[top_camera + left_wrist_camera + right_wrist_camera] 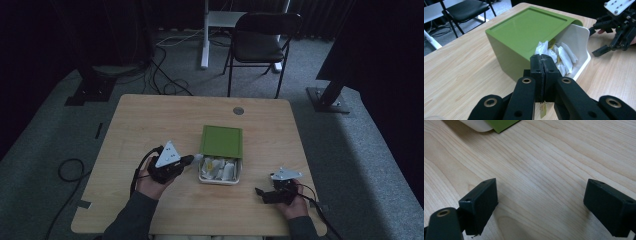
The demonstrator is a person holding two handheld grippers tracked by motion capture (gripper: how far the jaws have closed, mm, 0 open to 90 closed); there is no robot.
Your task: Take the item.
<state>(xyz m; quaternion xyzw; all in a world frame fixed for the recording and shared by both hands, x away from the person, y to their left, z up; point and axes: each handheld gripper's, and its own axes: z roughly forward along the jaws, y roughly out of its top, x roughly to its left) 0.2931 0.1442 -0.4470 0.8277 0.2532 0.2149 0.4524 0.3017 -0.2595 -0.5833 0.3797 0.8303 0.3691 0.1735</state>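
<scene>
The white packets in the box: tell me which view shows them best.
The left gripper view: the white packets lie close and distinct in the white tray under the green lid. The high view shows them small and dim. The right gripper view catches just a corner of tray and lid.

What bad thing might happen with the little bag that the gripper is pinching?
The left gripper seems to pinch only a tea bag's string, with the tag dangling below, so the bag might slip or tear free. The green lid half covers the white box, so a lifted bag might catch on it.
</scene>
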